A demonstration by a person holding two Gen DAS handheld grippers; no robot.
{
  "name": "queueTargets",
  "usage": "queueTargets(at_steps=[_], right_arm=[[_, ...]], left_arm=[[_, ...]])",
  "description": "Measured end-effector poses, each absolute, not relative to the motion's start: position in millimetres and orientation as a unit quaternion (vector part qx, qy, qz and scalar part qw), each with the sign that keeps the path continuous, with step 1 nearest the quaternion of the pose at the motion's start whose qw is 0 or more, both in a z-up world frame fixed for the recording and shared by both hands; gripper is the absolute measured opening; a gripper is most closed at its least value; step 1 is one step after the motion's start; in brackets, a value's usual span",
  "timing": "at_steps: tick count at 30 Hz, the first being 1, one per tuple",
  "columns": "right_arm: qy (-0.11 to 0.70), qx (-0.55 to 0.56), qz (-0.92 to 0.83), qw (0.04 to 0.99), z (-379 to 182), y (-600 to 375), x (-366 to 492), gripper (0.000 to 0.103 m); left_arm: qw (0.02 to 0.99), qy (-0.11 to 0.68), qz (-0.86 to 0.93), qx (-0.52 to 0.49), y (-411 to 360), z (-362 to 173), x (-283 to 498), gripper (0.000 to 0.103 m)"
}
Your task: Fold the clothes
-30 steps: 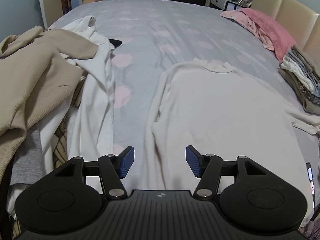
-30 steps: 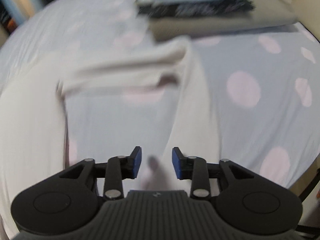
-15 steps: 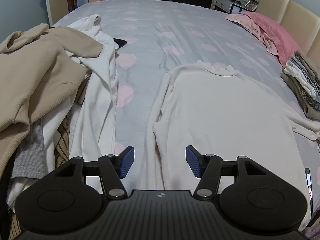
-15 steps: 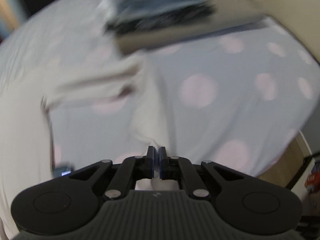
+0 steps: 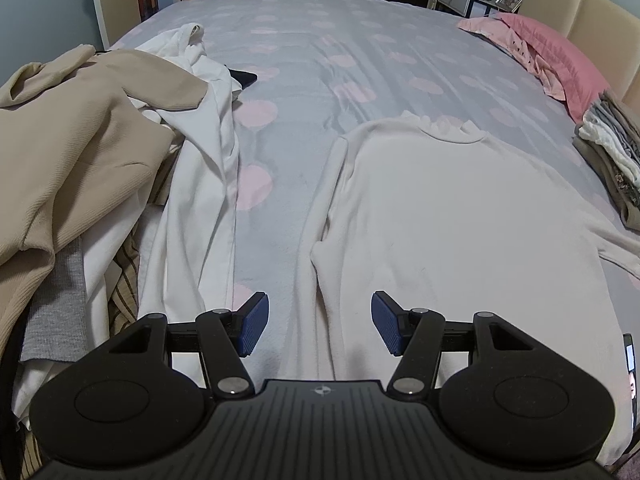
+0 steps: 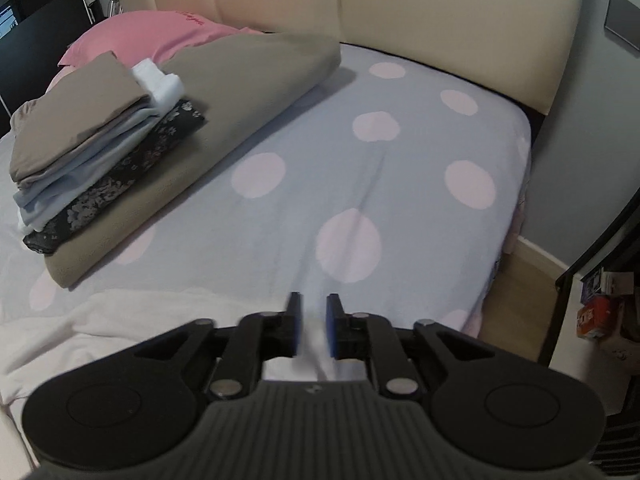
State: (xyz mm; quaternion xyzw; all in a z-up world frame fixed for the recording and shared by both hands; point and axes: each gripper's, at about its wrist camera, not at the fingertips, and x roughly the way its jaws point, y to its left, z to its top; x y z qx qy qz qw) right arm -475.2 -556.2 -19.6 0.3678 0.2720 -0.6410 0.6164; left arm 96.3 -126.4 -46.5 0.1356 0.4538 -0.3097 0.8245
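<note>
Dotted grey bed (image 5: 360,48), cream sweater (image 5: 460,216) spread flat, unfolded clothes heap (image 5: 80,160) at left, folded stack (image 6: 92,152) on a taupe pillow (image 6: 248,92), pink pillow (image 5: 556,52) placed near the headboard.

A grey sheet (image 5: 304,60) dotted with pale pink runs ahead of the left tongs (image 5: 318,322). Far ahead to their right a pink pillow (image 5: 560,52) lies by the cream headboard (image 5: 592,12). A small lit screen (image 5: 629,356) sits just off to their right. Ahead and left of the right tongs (image 6: 313,320) lies a taupe pillow (image 6: 248,92), and low to their right is an orange box (image 6: 596,316).
</note>
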Motion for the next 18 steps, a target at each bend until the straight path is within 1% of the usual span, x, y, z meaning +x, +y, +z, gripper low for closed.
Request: queueTargets(at_steps=[2, 3, 9, 14, 16, 17, 18], right_arm=[[0.258, 0.387, -0.637, 0.615, -21, -553, -484, 0.032], [0.251, 0.406, -0.634, 0.609, -27, -552, -488, 0.034], [0.22, 0.525, -0.607, 0.554, -74, -552, -509, 0.038], [0.17, 0.604, -0.581, 0.518, -98, -562, -519, 0.038], [0.171, 0.612, -0.577, 0.513, -100, -566, -514, 0.017], [0.177, 0.61, -0.576, 0.514, -98, -567, -510, 0.009], [0.179, 0.603, -0.58, 0.518, -93, -567, -506, 0.009]], left_arm=[[0.823, 0.456, -0.311, 0.138, -129, -48, 96, 0.055], [0.822, 0.456, -0.313, 0.139, -130, -48, 96, 0.055], [0.821, 0.454, -0.317, 0.139, -134, -48, 96, 0.055], [0.822, 0.454, -0.309, 0.154, -134, -51, 94, 0.055], [0.822, 0.454, -0.306, 0.158, -133, -52, 94, 0.055], [0.822, 0.454, -0.305, 0.159, -132, -52, 95, 0.055], [0.822, 0.455, -0.304, 0.158, -132, -52, 95, 0.055]])
